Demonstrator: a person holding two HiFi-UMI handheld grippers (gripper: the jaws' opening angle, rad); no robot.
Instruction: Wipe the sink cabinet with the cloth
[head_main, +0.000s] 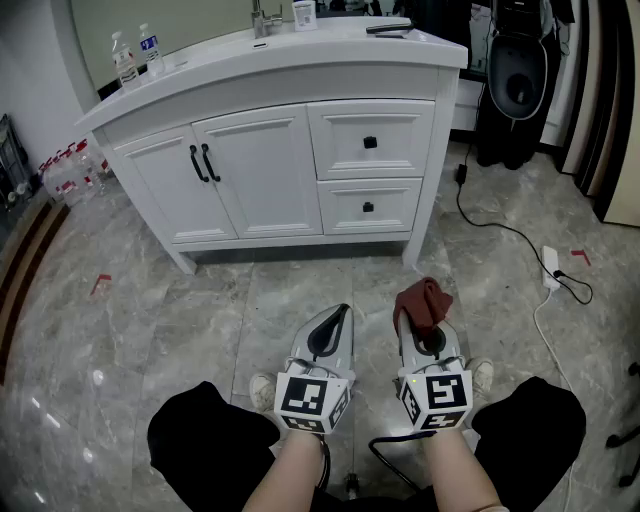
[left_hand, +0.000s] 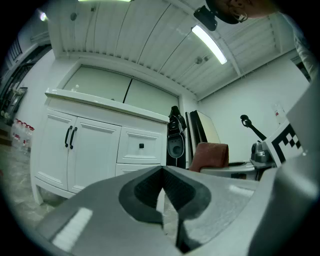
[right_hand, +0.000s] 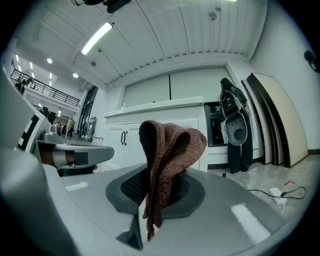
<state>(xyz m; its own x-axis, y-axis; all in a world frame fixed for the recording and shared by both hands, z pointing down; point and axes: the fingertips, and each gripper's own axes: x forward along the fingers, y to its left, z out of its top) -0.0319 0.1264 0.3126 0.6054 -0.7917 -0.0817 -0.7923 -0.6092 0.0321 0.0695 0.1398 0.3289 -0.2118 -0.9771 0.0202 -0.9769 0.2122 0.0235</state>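
Low over the marble floor, the left tongs are pressed together with nothing between them. Beside them the right tongs pinch the reddish-brown cloth. A power strip lies to the right. Beyond stands the white sink cabinet, doors and drawers closed, with two water bottles on its counter.

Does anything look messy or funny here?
Nothing is broken or spilled. The sink cabinet's doors and drawers are shut. The right gripper holds the cloth. Only a power strip lies loose on the floor.
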